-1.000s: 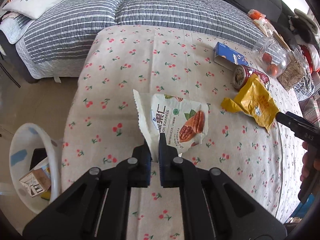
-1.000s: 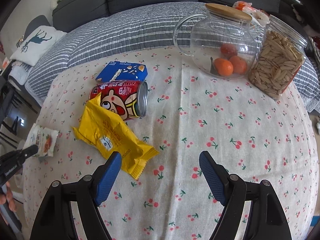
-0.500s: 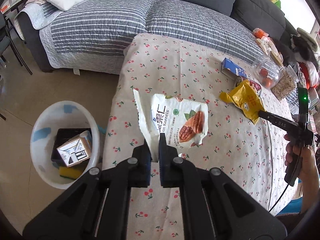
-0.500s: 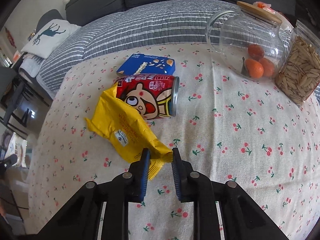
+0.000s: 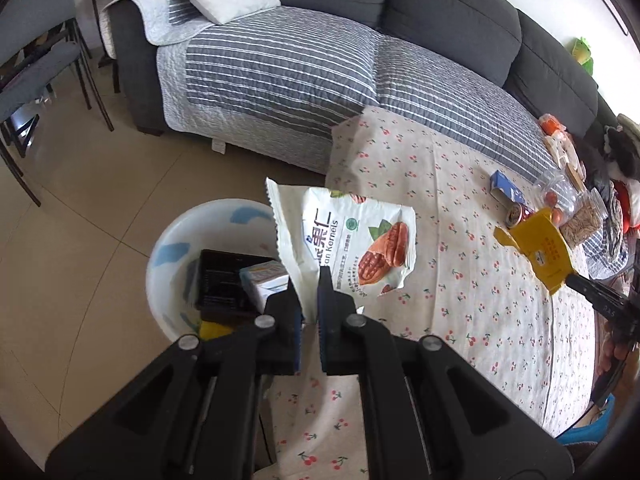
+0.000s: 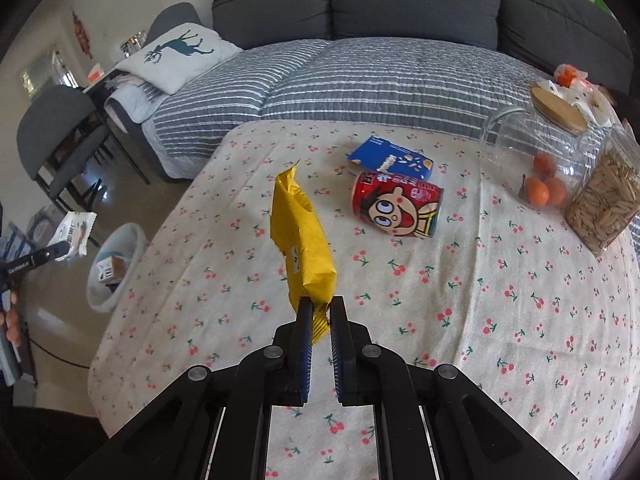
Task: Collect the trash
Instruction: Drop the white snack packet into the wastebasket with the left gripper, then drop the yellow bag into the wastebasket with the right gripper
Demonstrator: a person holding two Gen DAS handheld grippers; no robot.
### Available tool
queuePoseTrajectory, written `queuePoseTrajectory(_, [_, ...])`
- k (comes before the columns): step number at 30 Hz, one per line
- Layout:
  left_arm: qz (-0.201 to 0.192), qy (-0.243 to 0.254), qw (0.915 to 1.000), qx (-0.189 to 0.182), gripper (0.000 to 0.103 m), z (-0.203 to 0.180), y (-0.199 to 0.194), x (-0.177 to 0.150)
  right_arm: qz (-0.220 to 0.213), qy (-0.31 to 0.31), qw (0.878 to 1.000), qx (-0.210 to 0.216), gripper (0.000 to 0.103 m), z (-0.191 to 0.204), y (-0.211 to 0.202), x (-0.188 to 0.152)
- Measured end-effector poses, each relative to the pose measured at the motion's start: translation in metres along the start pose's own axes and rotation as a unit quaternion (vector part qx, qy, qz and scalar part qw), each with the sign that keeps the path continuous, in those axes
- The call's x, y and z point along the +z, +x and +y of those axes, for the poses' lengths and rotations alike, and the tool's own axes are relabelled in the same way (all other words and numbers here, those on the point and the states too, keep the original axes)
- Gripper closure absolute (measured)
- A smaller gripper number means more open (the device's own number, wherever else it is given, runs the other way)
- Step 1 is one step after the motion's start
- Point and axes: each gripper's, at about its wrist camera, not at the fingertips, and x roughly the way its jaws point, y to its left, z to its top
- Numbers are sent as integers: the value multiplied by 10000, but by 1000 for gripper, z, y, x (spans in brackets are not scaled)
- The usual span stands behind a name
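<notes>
My left gripper (image 5: 308,300) is shut on the corner of a white pecan snack bag (image 5: 348,244), which hangs in the air at the table's left edge, beside and above a white bin (image 5: 176,248) on the floor. The bin holds a black tray and a small carton. My right gripper (image 6: 320,312) is shut on the end of a yellow wrapper (image 6: 304,240), lifted clear of the cherry-print tablecloth (image 6: 480,320). A red cartoon can (image 6: 398,204) lies on its side, with a blue box (image 6: 390,160) behind it. The yellow wrapper (image 5: 536,244) also shows at the right of the left wrist view.
A glass jug with oranges (image 6: 536,164) and a jar of seeds (image 6: 608,204) stand at the table's far right. A grey sofa with a striped cover (image 5: 280,64) runs behind the table. Grey chairs (image 5: 28,56) stand at the left on the tiled floor.
The left gripper carried the pecan bag left, off the table toward the bin. The right gripper closed on the yellow wrapper and lifted it off the cloth.
</notes>
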Motion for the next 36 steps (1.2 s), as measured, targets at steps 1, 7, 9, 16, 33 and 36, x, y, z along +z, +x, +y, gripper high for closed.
queuePoseTrajectory(1, [-17, -90, 9999, 43, 96, 10, -2, -1, -30, -65, 10000, 12, 94, 6, -3, 0])
queuePoseTrajectory(7, [-22, -458, 9981, 413, 95, 56, -2, -6, -75, -193, 9995, 225, 94, 37, -6, 3])
queuePoseTrajectory(9, [108, -547, 9970, 537, 95, 66, 5, -9, -85, -252, 9993, 276, 94, 49, -6, 4])
queuePoseTrajectory(16, [577, -288, 9878, 1416, 95, 84, 31, -20, -134, -490, 9973, 522, 94, 85, -2, 10])
queuePoseTrajectory(33, [369, 4, 9915, 1251, 37, 91, 41, -22, -29, -826, 9928, 871, 94, 162, 17, 13])
queuePoseTrajectory(36, [279, -190, 9930, 1128, 26, 99, 27, -26, 87, -720, 9923, 1000, 94, 178, 20, 14])
